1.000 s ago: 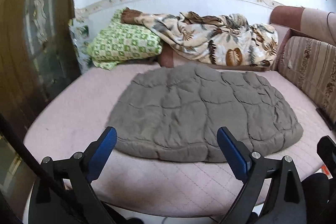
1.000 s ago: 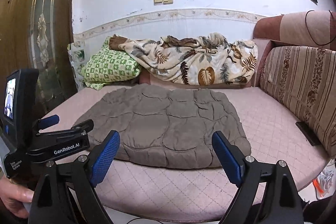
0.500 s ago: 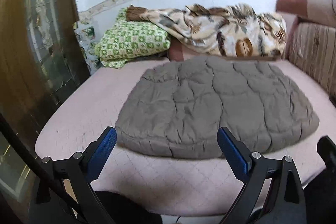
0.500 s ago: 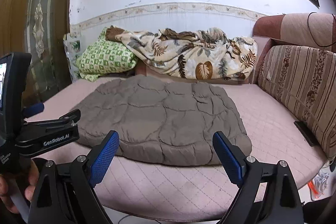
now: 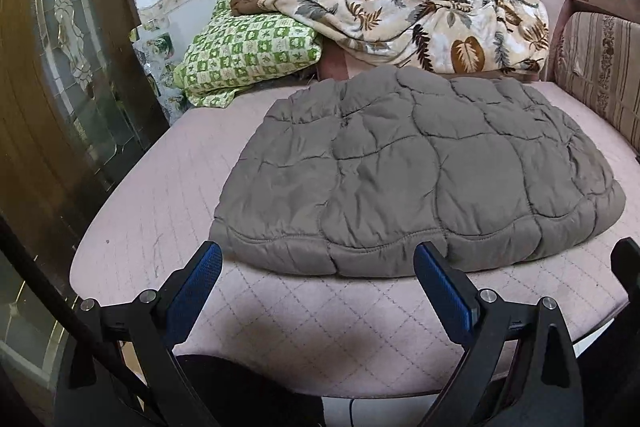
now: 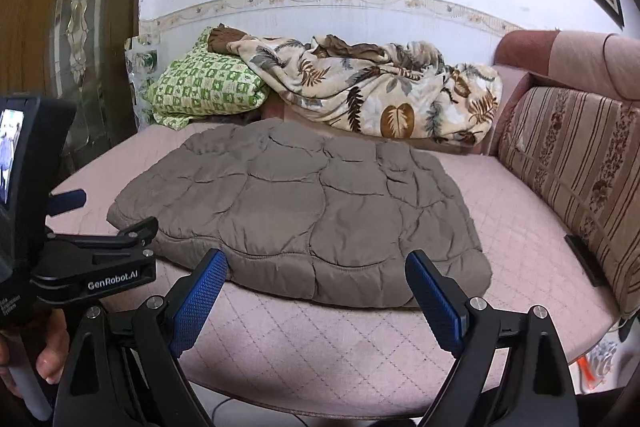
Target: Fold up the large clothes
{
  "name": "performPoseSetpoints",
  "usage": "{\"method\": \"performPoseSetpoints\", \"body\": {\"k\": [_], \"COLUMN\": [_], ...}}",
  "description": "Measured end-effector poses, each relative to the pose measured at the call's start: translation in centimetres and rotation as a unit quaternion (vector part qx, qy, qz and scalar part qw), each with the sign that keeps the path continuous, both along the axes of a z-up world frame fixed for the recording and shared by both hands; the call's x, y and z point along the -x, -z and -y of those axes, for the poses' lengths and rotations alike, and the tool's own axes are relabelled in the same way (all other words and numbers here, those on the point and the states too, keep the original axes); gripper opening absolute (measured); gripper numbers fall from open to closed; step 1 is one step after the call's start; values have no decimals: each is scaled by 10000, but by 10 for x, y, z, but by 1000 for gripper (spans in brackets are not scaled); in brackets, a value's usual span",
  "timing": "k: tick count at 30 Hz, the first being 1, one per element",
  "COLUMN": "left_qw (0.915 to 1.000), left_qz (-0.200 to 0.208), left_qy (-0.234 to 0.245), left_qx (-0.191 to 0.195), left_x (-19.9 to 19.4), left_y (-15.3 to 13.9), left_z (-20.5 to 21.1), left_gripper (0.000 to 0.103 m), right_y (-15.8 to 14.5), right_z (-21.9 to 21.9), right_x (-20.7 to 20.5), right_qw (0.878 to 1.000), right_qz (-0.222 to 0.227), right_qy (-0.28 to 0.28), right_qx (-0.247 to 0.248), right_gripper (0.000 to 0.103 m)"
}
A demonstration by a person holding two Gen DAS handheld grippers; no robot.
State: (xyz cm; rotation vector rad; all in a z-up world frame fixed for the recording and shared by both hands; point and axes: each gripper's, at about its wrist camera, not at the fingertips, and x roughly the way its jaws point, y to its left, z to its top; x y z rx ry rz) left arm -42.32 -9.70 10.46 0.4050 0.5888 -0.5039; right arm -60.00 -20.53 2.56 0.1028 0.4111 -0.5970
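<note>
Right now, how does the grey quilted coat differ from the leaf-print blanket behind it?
The grey coat lies spread flat on the pink mattress; the leaf-print blanket is bunched in a heap against the wall. The coat is one plain colour with stitched puffy panels; the blanket is cream with brown and grey leaves. Both are soft and neither is held.

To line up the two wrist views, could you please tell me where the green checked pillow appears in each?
Left wrist: green checked pillow sits upper left of centre, behind the grey quilted garment.
Right wrist: the pillow sits left of centre, mid-height.
Shared landmark: the leaf-print blanket overlaps the pillow's right end in both.
</note>
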Motion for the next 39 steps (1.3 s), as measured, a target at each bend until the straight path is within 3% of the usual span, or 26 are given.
{"method": "performPoseSetpoints", "body": {"k": [8, 31, 39], "left_qw": [9999, 9999, 9996], "left_qz": [-134, -27, -236], "left_qy": [12, 3, 55], "left_qx": [-72, -124, 166], "left_x": [-5, -4, -10], "left_y": [7, 11, 10], "left_z": [-2, -2, -13], "left_gripper": [96, 96, 96], "right_y": [11, 13, 13], "right_z": [2, -2, -1], "right_x": [-6, -9, -9], "right_qw": [9998, 9998, 9998], "right_qz": [-125, -203, -187], "right_qy": [-4, 82, 107], "right_qx": [-127, -25, -37], "right_gripper": [93, 93, 93]}}
